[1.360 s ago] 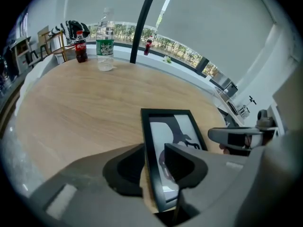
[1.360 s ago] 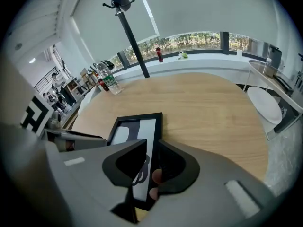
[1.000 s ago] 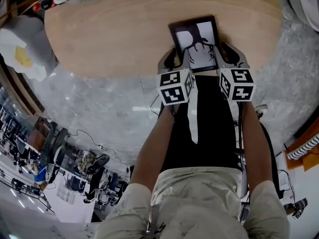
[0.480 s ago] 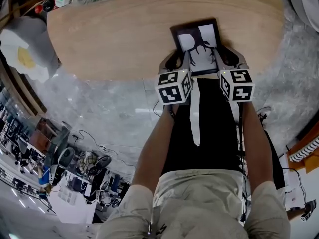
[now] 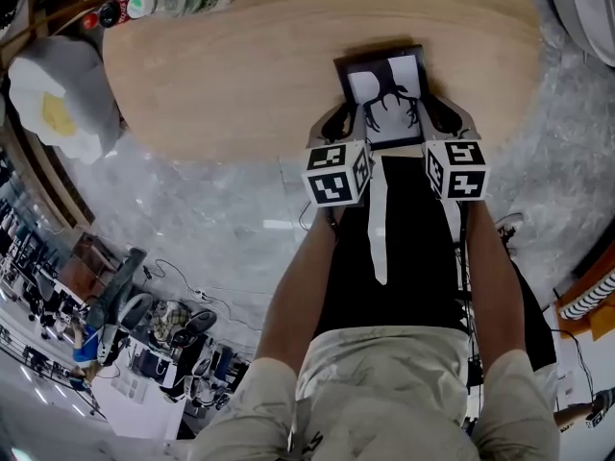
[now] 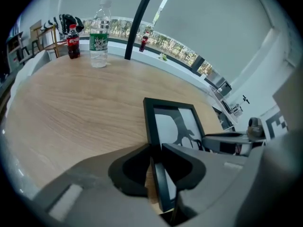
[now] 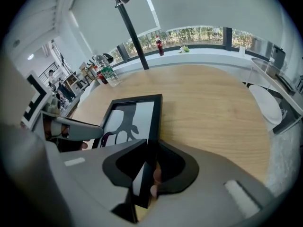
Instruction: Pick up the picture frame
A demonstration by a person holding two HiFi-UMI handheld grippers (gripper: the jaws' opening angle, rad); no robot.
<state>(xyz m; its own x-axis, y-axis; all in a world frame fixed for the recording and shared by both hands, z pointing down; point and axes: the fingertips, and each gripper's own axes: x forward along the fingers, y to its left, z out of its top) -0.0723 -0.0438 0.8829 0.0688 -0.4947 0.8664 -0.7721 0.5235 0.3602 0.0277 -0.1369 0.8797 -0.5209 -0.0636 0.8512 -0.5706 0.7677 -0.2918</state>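
Observation:
A black picture frame with a dark tree-like print lies flat at the near edge of the round wooden table. My left gripper straddles its left border near the lower corner. In the left gripper view, the picture frame's border runs between the closing jaws of the left gripper, with a slim gap still showing. My right gripper straddles the right border. In the right gripper view, the picture frame's border sits between the closing jaws of the right gripper, not pinched.
At the table's far left stand a clear water bottle and a cola bottle; another cola bottle stands on the sill beyond a black pole. A white bundle with a yellow patch sits left of the table.
Both grippers stay at the frame's near end, and their jaws have drawn in around its side borders. The frame has not moved on the table.

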